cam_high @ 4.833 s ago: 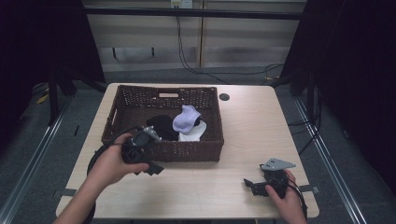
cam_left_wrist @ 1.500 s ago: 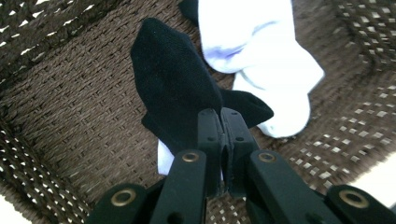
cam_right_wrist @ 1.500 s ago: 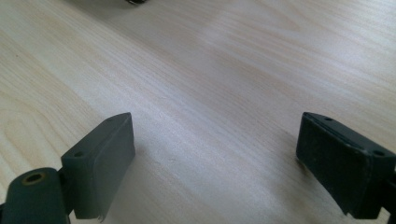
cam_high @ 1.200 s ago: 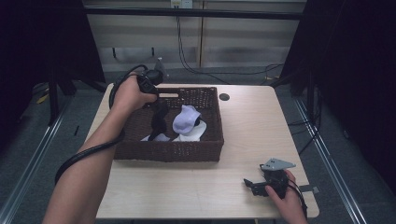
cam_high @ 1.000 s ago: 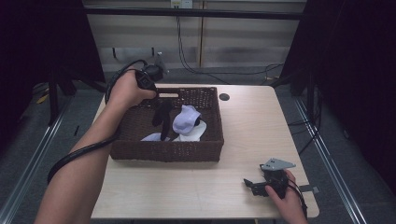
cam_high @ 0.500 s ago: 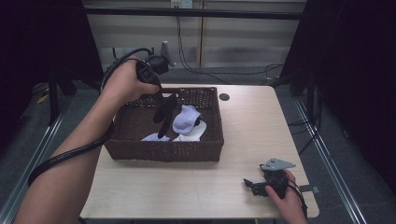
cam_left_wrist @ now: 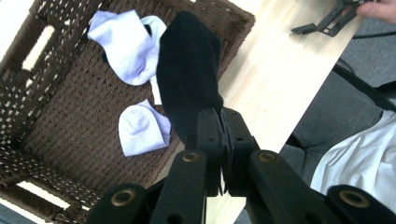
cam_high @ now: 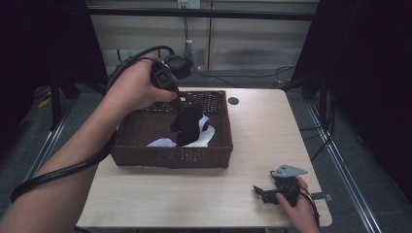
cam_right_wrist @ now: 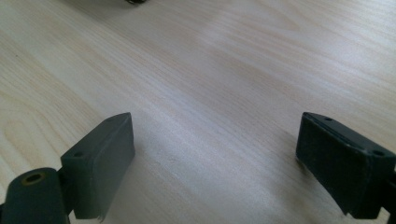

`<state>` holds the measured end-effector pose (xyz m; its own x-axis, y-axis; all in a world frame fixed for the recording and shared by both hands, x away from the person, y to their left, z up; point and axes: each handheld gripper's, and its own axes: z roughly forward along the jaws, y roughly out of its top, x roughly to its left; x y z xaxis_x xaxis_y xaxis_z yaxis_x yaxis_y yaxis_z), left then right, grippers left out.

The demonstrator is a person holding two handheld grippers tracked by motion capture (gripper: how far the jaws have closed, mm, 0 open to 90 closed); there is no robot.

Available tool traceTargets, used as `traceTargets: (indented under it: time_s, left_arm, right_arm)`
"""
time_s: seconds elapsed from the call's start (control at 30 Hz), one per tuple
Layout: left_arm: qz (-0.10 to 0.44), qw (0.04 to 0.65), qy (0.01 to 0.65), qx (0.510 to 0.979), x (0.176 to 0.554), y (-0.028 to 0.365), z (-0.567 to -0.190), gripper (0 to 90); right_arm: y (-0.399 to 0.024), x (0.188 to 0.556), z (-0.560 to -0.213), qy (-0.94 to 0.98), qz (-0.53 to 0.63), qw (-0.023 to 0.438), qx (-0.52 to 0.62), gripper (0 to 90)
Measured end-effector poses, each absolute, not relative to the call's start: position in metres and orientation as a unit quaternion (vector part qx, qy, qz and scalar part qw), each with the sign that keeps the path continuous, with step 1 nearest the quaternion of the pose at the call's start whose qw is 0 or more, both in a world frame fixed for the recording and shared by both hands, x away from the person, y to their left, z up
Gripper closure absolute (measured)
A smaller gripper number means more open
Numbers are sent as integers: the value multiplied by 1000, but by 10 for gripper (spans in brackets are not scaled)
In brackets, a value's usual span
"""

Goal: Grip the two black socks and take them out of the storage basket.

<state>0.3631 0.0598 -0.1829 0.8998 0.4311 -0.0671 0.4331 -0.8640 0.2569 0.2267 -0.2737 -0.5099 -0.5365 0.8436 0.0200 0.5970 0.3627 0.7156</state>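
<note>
Black sock point(cam_left_wrist: 189, 74) hangs pinched between the closed jaws of the left gripper point(cam_left_wrist: 220, 140), lifted above the wicker basket point(cam_high: 145, 156), which sits at about ten o'clock on the wooden table point(cam_high: 262, 136). White socks point(cam_left_wrist: 128, 49) lie on the basket floor below it, one bundle toward the far wall and a smaller folded one point(cam_left_wrist: 140, 128) nearer the middle. The right gripper point(cam_high: 265, 192) rests on the table at about five o'clock, jaws spread wide apart over bare wood and holding nothing.
</note>
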Motion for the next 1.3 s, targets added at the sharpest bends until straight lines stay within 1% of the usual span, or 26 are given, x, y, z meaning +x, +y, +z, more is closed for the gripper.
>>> traceTargets:
  time_s: [0.3,0.47,0.6,0.63,0.77,0.83,0.97,1.0,1.03,1.07,1.1,1.17,1.2,1.27,1.3]
  left_arm:
    - [-13,138,188,972,344,42,-190,874]
    - [-18,143,181,973,336,35,-194,874]
    - [-9,140,160,977,323,28,-186,874]
    - [-3,141,154,978,317,25,-180,873]
    - [0,149,148,978,310,21,-169,873]
    - [-3,150,142,978,309,19,-170,873]
    - [-21,148,135,980,307,14,-191,873]
    - [-21,148,135,980,307,14,-191,872]
    - [-29,142,128,981,307,10,-206,871]
    - [-29,142,128,981,307,10,-206,871]
    - [-39,141,129,981,305,7,-222,870]
    - [-47,135,125,982,304,4,-238,868]
    - [-47,135,125,982,304,4,-238,867]
    - [-59,127,120,983,303,0,-260,865]
    - [-59,127,120,983,303,0,-260,862]
  right_arm:
    - [-274,227,-510,806,345,179,447,110]
    - [-274,227,-510,806,345,179,447,110]
    - [-274,227,-510,806,345,179,447,110]
    - [-274,227,-510,806,345,179,447,110]
    - [-274,227,-510,806,345,179,447,110]
    - [-274,227,-510,806,345,179,446,110]
    - [-274,227,-510,806,345,179,447,110]
    - [-274,227,-510,806,345,179,447,110]
    - [-274,227,-510,806,345,179,447,110]
    - [-274,227,-510,806,345,179,447,110]
    - [-274,227,-510,806,345,179,447,110]
    - [-274,227,-510,806,345,179,447,110]
    - [-274,227,-510,806,345,179,447,110]
    - [-274,227,-510,806,345,179,447,110]
    - [-274,227,-510,806,345,179,447,110]
